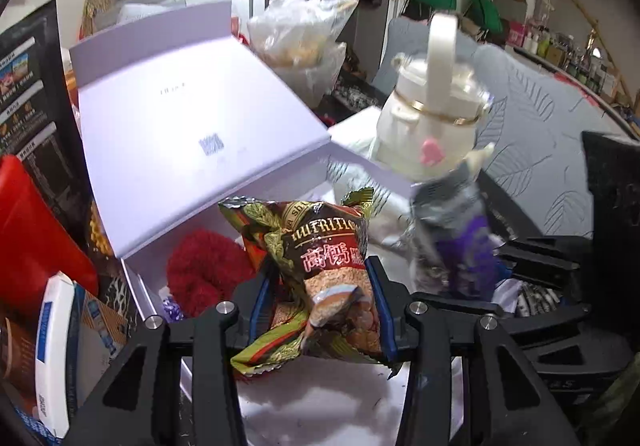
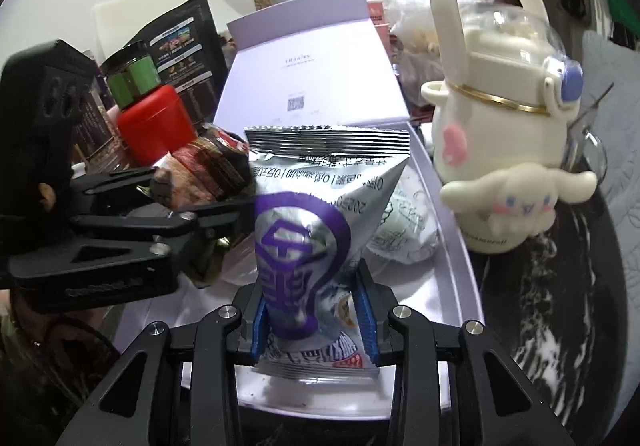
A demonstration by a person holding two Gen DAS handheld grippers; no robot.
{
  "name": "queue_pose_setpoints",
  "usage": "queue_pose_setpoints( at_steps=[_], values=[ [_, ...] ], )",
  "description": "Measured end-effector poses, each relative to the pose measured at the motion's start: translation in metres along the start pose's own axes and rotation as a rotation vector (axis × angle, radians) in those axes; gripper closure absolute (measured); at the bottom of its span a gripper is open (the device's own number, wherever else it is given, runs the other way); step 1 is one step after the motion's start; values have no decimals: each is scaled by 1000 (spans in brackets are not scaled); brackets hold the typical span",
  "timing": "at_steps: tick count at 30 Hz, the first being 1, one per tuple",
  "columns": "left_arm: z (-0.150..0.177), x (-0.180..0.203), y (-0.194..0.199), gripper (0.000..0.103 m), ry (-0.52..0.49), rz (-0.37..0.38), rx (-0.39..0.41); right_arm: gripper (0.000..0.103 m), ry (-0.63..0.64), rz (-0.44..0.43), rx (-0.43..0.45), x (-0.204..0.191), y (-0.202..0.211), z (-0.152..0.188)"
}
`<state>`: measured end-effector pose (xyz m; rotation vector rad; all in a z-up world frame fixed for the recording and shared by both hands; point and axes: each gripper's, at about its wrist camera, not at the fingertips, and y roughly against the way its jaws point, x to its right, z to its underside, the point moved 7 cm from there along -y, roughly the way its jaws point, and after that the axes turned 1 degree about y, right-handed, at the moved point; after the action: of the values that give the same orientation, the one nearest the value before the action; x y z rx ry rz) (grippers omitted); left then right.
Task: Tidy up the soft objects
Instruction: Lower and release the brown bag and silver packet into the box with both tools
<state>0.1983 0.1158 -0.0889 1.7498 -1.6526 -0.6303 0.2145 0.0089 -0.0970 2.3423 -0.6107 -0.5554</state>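
My left gripper point(image 1: 320, 294) is shut on a brown and green snack packet point(image 1: 320, 258), held above an open lavender-white box point(image 1: 132, 278). A red fluffy thing point(image 1: 204, 270) lies in the box just left of that packet. My right gripper point(image 2: 312, 310) is shut on a silver packet with a purple logo point(image 2: 304, 238), over the box floor point(image 2: 424, 286). In the right wrist view the left gripper point(image 2: 192, 198) comes in from the left with the brown packet point(image 2: 212, 170). A white wrapped packet point(image 2: 404, 230) lies in the box behind the silver one.
The box lid point(image 2: 312, 78) stands upright at the back. A cream character bottle with a handle point(image 2: 492, 126) stands right of the box. A red tin point(image 2: 156, 126), a green-labelled jar point(image 2: 132, 78) and a black pouch point(image 2: 180, 42) crowd the left. Clear bags point(image 1: 304, 34) sit behind.
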Motion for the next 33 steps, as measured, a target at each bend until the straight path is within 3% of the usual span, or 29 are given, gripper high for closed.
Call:
queue_pose_setpoints(
  at_steps=[11,25,31,33],
  values=[
    [16,-9,-24,60,20,-42,-113,67,70,48,-33,-12,-22,10],
    [18,-12,-39,60,60,-67,-181,66,52,87,-26,-8,-17,7],
    [21,-2,-37,58,29,-120,-194,55,38,187,-8,4,-8,0],
    [21,1,-38,50,21,-126,-199,50,32,196,-7,6,-5,-2]
  ],
)
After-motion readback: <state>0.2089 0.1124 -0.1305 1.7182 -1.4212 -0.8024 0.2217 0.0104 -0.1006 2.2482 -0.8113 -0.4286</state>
